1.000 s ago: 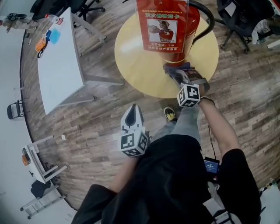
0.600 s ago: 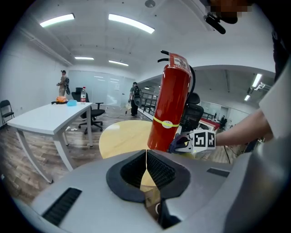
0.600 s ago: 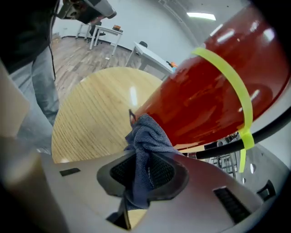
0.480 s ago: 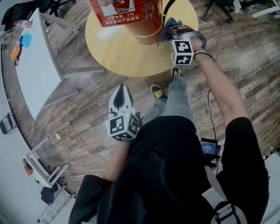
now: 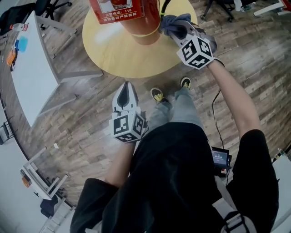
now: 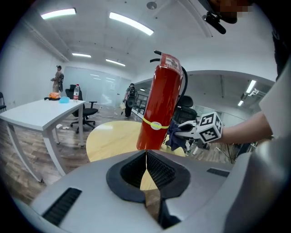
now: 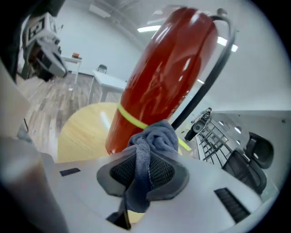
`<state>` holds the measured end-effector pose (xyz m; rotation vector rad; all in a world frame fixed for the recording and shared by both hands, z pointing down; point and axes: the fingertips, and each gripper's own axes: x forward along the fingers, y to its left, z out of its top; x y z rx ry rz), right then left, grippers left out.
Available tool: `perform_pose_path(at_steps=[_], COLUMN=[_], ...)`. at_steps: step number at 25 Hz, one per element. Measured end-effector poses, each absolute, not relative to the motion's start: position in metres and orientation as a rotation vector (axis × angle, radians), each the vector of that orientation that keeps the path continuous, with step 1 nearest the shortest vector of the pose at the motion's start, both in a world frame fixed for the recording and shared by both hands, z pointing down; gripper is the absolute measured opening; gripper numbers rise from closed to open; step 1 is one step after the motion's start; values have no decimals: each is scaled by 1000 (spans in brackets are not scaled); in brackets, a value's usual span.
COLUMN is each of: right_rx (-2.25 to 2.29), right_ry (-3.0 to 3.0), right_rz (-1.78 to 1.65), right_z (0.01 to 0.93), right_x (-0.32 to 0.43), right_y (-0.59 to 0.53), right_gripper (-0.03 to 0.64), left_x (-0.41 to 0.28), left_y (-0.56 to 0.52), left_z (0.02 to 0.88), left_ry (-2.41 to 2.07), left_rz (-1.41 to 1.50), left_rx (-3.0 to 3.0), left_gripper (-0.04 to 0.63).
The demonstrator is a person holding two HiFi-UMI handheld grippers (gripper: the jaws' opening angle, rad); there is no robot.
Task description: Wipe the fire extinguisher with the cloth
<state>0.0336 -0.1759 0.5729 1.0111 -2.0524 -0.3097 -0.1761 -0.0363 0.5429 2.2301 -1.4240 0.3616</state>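
Observation:
A red fire extinguisher stands upright on a round yellow table; it also shows as a red cylinder with a yellow band. My right gripper is shut on a grey-blue cloth, and the bunched cloth is pressed against the extinguisher's lower right side near the band. My left gripper hangs low over the floor, short of the table, shut with nothing between its jaws.
A white desk stands at the left, with office chairs at the back. Wooden floor lies all around the table. The person's feet are close to the table's near edge. A black hose runs down the extinguisher's side.
The right gripper with the cloth has gone from the extinguisher's base on the near side round to its right side. The left gripper has stayed low and shut.

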Motion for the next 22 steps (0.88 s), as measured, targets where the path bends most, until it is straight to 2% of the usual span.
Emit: perform_pose_path(at_steps=[9,22], right_rx=[1341,1329], right_ry=[-2549,-2885], right_rz=[46,212], right_z=[441,399], right_x=[79,141], right_y=[-64,113], right_gripper=[74,75], left_x=[-141,-2], left_y=[-15,135], left_z=[500,440], left_ry=[-1548,-1613], left_rz=[239,214], left_rx=[2272,2341], left_gripper=[24,23])
